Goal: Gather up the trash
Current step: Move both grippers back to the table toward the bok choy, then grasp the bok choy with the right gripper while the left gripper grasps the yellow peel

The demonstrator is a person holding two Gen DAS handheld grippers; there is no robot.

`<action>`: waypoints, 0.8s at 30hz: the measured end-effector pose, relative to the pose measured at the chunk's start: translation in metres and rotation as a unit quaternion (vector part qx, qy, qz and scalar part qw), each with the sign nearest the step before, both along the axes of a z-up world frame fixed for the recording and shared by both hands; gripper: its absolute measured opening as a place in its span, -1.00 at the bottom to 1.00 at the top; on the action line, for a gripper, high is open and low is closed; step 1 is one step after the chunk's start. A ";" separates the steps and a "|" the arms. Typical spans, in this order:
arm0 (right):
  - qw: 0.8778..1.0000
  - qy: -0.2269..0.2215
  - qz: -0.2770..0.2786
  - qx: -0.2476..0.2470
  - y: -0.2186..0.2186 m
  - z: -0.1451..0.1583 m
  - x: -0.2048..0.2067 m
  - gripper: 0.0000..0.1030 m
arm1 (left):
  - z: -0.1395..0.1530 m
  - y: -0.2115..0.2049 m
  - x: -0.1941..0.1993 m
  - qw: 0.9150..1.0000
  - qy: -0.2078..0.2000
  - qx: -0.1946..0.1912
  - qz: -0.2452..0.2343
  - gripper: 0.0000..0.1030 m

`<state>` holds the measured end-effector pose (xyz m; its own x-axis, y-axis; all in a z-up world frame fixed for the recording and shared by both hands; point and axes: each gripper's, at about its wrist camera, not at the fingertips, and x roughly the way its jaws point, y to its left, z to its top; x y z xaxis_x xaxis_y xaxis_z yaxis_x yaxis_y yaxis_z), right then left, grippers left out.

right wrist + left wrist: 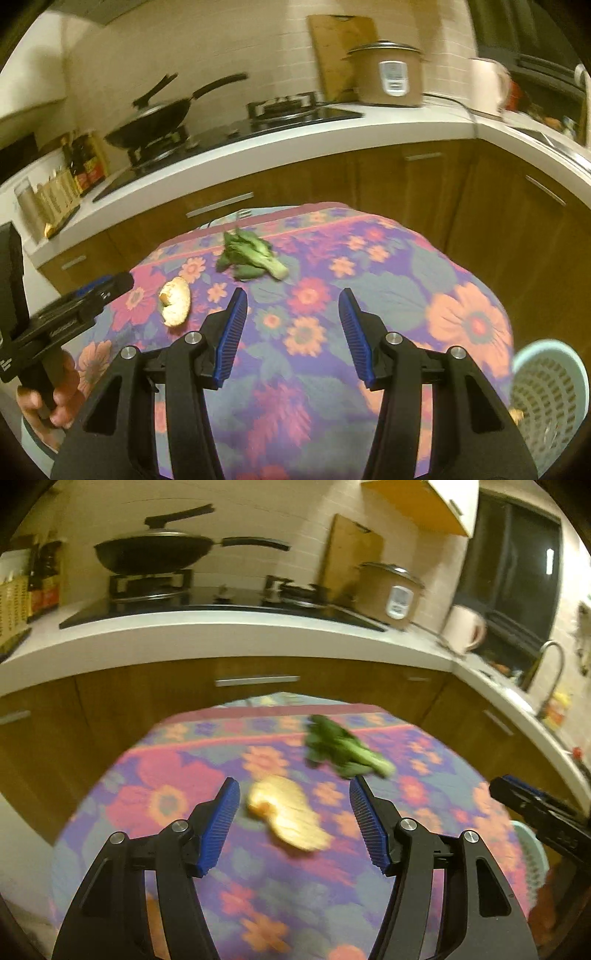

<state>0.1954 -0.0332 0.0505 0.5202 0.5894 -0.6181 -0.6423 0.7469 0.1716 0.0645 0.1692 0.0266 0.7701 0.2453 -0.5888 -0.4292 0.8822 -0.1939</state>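
Both claws gaped wide and held nothing: left gripper [293,825] hung over the orange peel [288,818] mid-table; right gripper [293,326] hovered beside. The greens [253,258] lay toward the table's far edge. Both scraps remained uncollected; the bin [550,398] waited off the right edge.

Floral tablecloth [173,775] is covering the table in the foreground. Behind it, wooden cabinets [147,698] are running under a white countertop [221,635]. Black wok [155,552] with lid is sitting on the gas hob [207,603] (left burner). Cutting board [349,550] is leaning upright against the tiled wall, just behind the brown rice cooker [391,590]. White kettle [463,627] is standing further right, near the dark window [513,572]. Sauce bottles [86,162] are lining up at the counter's left end. Faucet [550,672] is showing at far right, blurred.
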 end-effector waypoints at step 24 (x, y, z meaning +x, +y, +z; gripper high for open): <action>0.993 0.033 0.060 -0.097 0.150 -0.069 0.084 0.17 | -0.063 0.031 0.064 0.994 0.103 -0.034 -0.030 0.01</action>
<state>0.2797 0.1164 -0.0183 0.4083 0.5105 -0.7567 -0.7207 0.6891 0.0760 0.1285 0.2002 -0.0368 0.6440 0.1566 -0.7488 -0.4132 0.8949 -0.1683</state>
